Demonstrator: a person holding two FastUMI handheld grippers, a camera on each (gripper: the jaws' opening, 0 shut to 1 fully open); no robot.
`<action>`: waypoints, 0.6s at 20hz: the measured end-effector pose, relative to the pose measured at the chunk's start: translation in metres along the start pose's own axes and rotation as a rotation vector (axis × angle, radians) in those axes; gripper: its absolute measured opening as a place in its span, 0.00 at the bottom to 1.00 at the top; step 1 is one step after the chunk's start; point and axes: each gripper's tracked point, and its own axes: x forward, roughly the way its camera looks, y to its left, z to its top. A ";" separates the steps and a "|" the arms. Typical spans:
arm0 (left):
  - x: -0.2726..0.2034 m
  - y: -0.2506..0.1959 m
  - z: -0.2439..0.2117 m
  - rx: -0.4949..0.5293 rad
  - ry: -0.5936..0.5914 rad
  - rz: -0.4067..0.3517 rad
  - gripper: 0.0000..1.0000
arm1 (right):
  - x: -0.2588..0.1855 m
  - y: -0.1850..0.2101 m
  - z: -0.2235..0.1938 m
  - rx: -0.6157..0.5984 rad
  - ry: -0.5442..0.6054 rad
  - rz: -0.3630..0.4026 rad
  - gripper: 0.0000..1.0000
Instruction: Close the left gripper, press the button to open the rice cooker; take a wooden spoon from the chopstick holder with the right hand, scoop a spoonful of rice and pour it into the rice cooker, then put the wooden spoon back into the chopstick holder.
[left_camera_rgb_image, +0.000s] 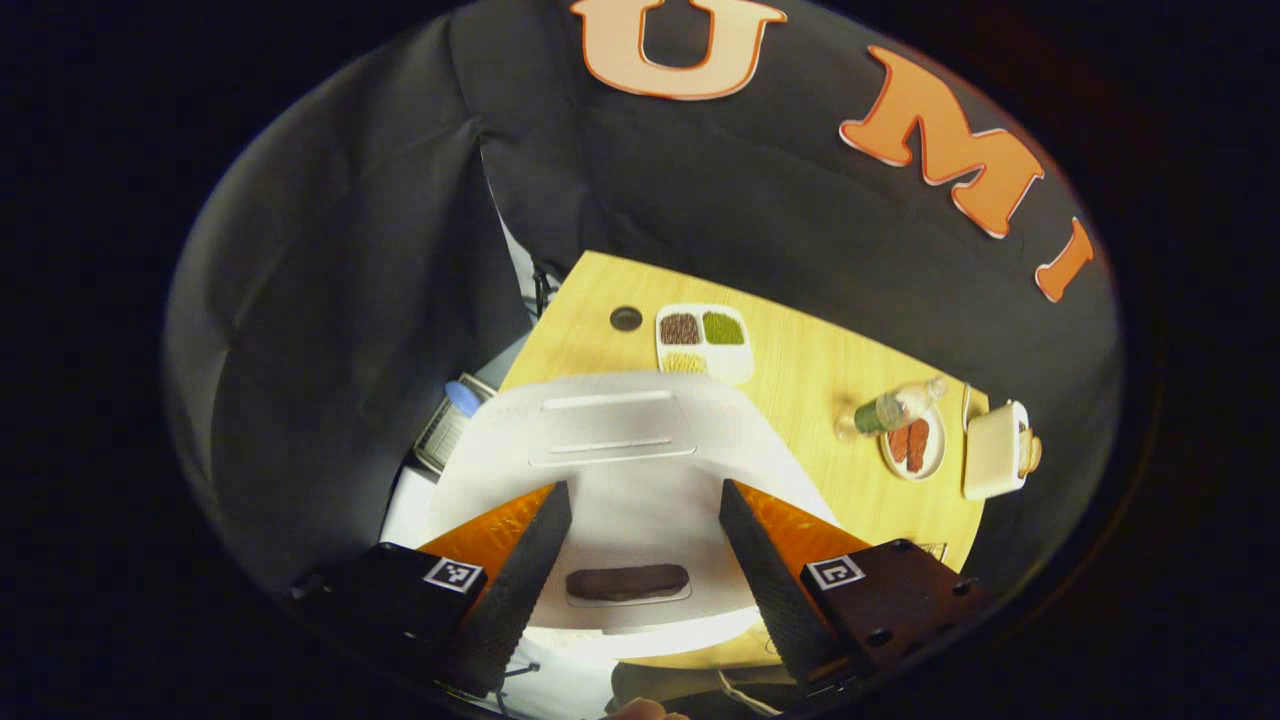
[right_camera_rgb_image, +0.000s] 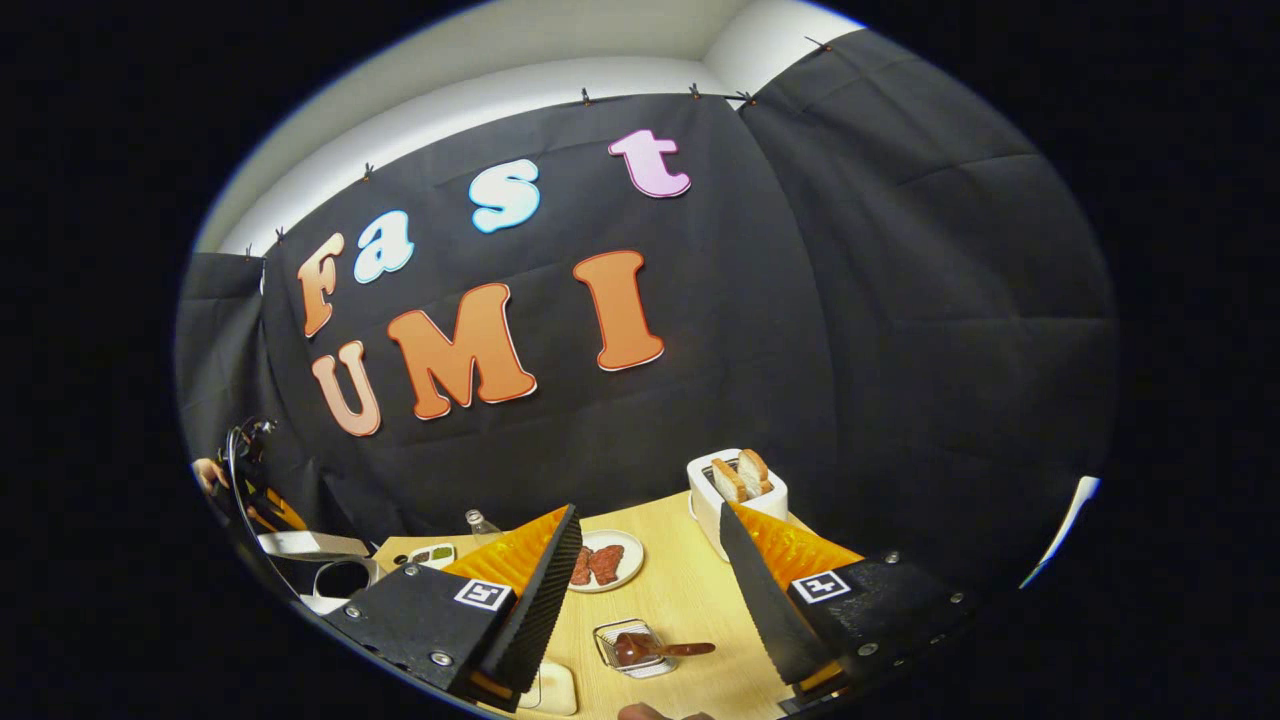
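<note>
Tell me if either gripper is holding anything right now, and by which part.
Nothing is held. The left gripper hangs open above the rice cooker, and the right gripper is open above the table, with the wooden spoon lying below it.

Left gripper view looks down close over the rice cooker (left_camera_rgb_image: 610, 470); right gripper view faces the toaster (right_camera_rgb_image: 735, 495).

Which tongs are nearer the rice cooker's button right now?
Left. The left tongs hang open directly above the rice cooker, straddling its button. The right tongs are over the table near the toaster.
</note>
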 end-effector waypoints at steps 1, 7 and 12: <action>0.008 0.000 -0.014 0.006 0.027 0.009 0.99 | 0.004 0.005 -0.003 -0.011 0.007 0.015 0.87; 0.059 0.007 -0.062 -0.023 0.107 0.069 0.99 | 0.018 0.043 -0.007 -0.078 0.022 0.113 0.87; 0.049 0.006 -0.065 -0.069 0.022 0.038 1.00 | 0.026 0.067 -0.007 -0.154 0.001 0.150 0.87</action>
